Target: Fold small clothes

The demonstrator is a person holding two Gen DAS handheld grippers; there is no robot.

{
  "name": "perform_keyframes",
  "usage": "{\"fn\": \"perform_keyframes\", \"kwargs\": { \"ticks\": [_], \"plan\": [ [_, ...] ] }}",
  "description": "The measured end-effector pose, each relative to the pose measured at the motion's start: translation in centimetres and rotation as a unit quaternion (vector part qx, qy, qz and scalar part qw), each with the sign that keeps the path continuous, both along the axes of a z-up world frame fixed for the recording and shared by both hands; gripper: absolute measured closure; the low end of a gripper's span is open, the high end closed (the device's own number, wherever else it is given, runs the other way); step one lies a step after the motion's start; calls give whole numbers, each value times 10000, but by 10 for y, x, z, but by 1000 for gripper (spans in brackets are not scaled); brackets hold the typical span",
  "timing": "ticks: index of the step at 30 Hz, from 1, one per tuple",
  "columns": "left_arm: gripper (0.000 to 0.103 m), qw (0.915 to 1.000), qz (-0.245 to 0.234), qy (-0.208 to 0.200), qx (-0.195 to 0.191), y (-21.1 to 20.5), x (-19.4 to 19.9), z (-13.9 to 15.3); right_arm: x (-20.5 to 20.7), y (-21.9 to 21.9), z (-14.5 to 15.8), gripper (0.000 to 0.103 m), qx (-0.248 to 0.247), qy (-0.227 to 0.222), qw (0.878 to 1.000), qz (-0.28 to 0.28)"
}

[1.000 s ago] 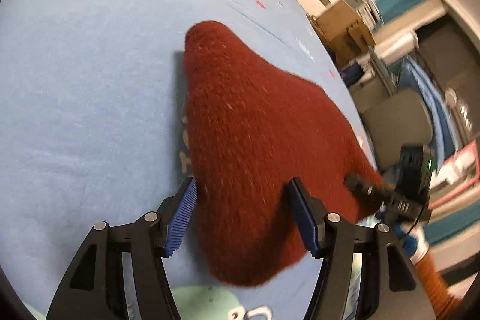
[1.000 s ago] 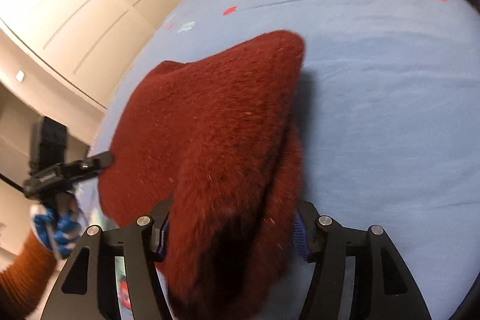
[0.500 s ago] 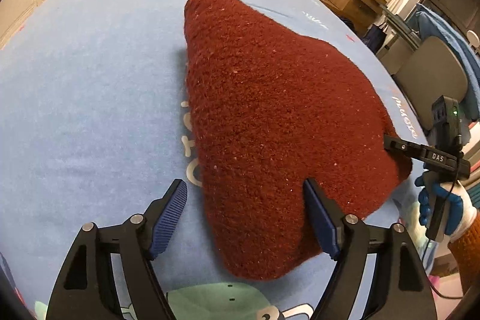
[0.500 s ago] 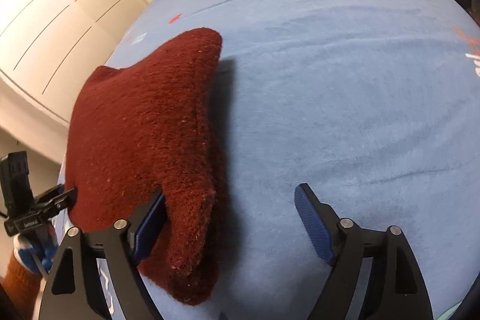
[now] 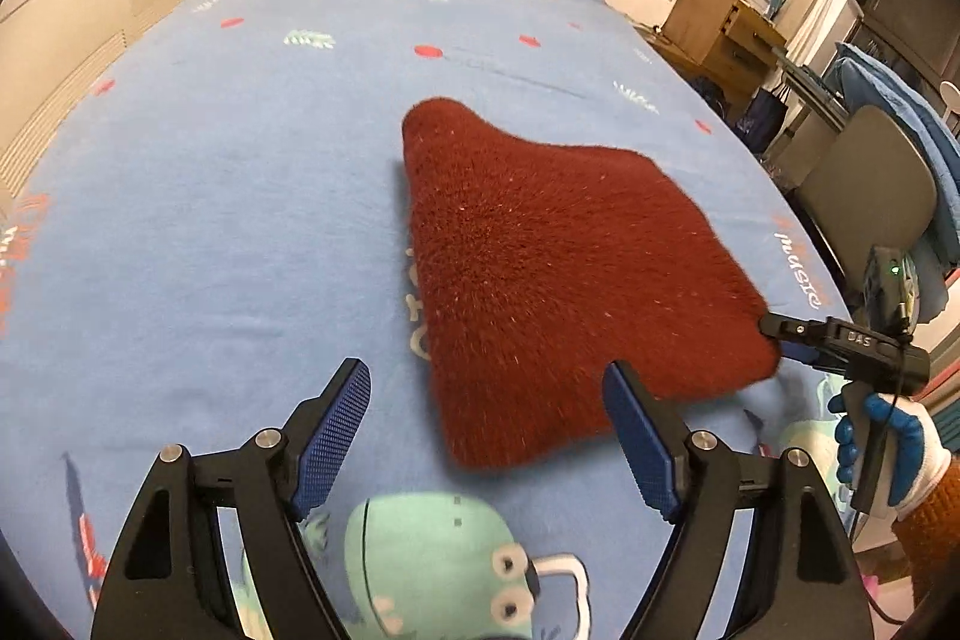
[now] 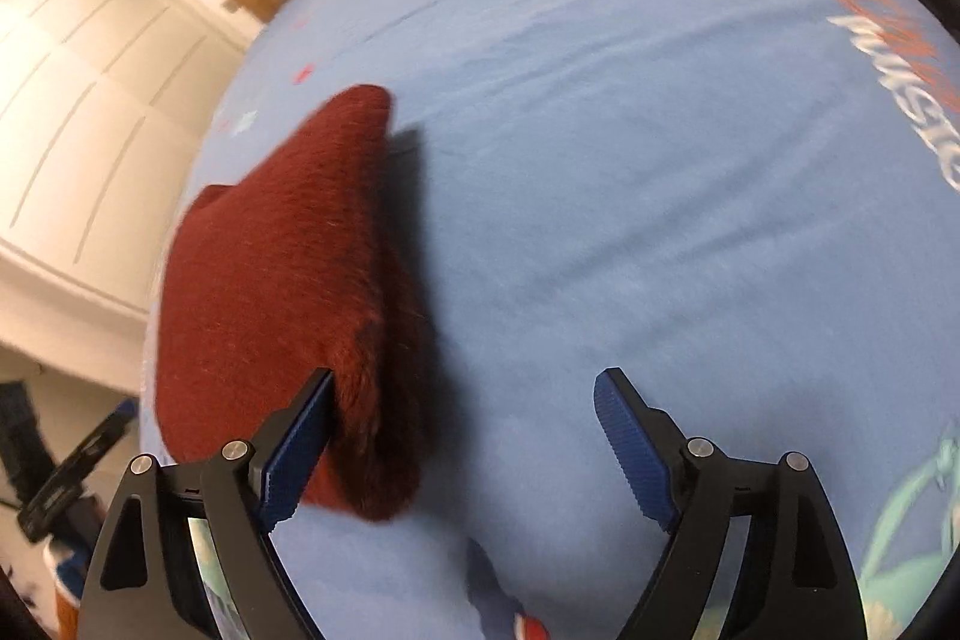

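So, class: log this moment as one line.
left claw: open | right claw: open | red knit: folded, flat on bed, released

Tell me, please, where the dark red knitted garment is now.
The dark red knitted garment lies folded on the blue printed bedsheet, right of centre in the left wrist view.

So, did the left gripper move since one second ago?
Yes. The left gripper opened and drew back from the red knit garment, which now lies farther ahead on the blue bedsheet.

The right-wrist view is motion-blurred; its frame edge crops the bedsheet (image 6: 630,196).
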State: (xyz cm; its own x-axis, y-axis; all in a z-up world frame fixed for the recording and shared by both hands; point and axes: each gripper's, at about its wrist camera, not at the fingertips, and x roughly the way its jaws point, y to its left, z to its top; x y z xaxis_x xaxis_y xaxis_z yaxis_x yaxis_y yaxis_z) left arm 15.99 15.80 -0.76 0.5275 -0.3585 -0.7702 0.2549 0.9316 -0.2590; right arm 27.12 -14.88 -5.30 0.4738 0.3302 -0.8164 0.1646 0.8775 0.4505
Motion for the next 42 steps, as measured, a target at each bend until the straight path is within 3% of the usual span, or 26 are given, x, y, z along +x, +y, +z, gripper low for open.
{"fn": "perform_keyframes", "kwargs": {
  "ticks": [4, 6, 14, 28, 30, 42],
  "plan": [
    [27, 9996, 112, -245, 130, -3, -23, 19, -21, 8, 24, 17, -137, -191, 9997, -93],
    [27, 9988, 229, -385, 175, -3, -39, 27, -37, 20, 44, 17, -428, -386, 9983, -51],
    [27, 9948, 757, -634, 248, 5, -98, 28, -126, 58, 91, 16, -1250, -1034, 9867, -70],
    [19, 9891, 1164, -755, 488, 22, -193, 8, -258, 116, 114, 9, -2192, -1761, 9595, -175],
    [19, 9887, 1150, -795, 549, 22, -202, 7, -268, 123, 114, 0, -2259, -1840, 9565, -147],
    [19, 9793, 1323, -1175, 983, 14, -237, -3, -305, 143, 113, 0, -2464, -2183, 9442, -89]
  ]
}}
